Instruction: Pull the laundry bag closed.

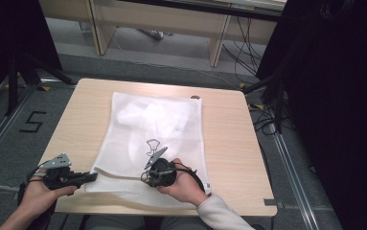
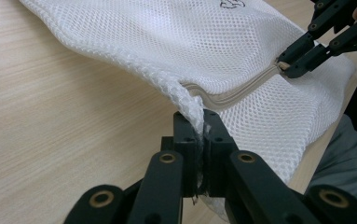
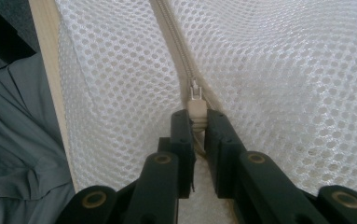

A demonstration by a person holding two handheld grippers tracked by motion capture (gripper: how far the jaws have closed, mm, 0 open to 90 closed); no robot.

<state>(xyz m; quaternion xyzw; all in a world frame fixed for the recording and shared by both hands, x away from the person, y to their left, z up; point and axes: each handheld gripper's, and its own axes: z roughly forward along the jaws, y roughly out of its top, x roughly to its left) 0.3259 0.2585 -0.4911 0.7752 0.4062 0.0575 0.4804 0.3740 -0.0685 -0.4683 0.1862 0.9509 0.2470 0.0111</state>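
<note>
Your left gripper (image 2: pixel 198 135) was clamped on the near corner of a white mesh bag (image 2: pixel 223 51), its two black jaws pressed together with a fold of netting pinched between them. From that corner a beige zipper (image 2: pixel 234 93) ran along the bag's near edge toward your right gripper (image 2: pixel 289 64), which met it farther along.

Your right gripper (image 3: pixel 197 122) had its jaws closed on the zipper pull (image 3: pixel 197 114), the small metal slider (image 3: pixel 195 89) just ahead of its tips, with zipper teeth running on beyond.

Beyond both tools, the bag (image 1: pixel 157 129) lay flat on the wooden table (image 1: pixel 229 139), white fabric (image 1: pixel 147 115) bunched inside its far half and a small dark design (image 1: pixel 152 146) printed near its middle.
</note>
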